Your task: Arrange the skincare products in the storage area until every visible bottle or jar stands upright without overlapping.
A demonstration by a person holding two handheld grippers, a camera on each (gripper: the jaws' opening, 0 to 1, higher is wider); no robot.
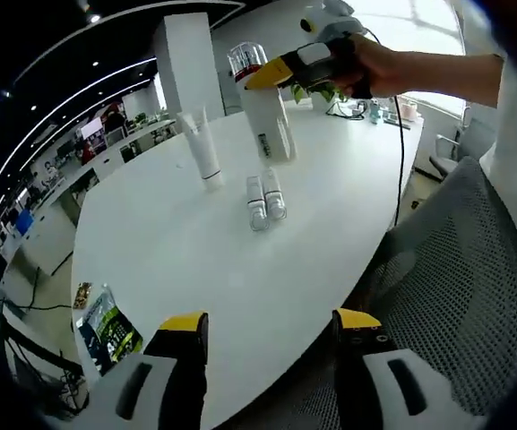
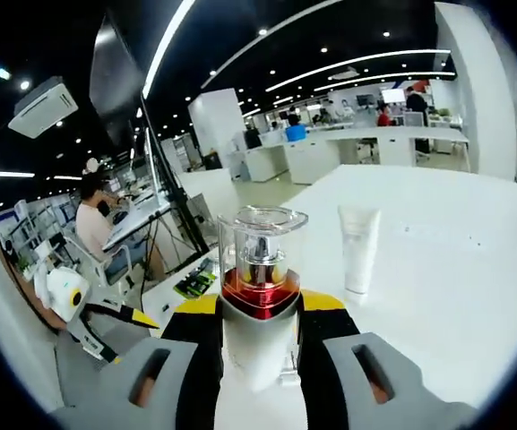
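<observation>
A tall white pump bottle [image 1: 270,125] with a clear cap and red collar stands on the white table [image 1: 168,260]; my right gripper [image 1: 271,73] is shut on its neck, held by a person's hand. The same bottle [image 2: 258,305] stands upright between the right gripper's [image 2: 258,336] jaws in the right gripper view. A white tube [image 1: 204,148] [image 2: 358,246] stands on its cap beside it. Two small clear-capped bottles [image 1: 265,199] lie flat side by side mid-table. My left gripper [image 1: 271,330] is open near the table's edge, nothing between its jaws.
A grey mesh chair [image 1: 460,287] stands at the table's right edge. A small printed box [image 1: 106,324] sits low to the left. Plants and cables [image 1: 343,103] lie at the table's far end. People sit at office desks [image 2: 119,224] beyond.
</observation>
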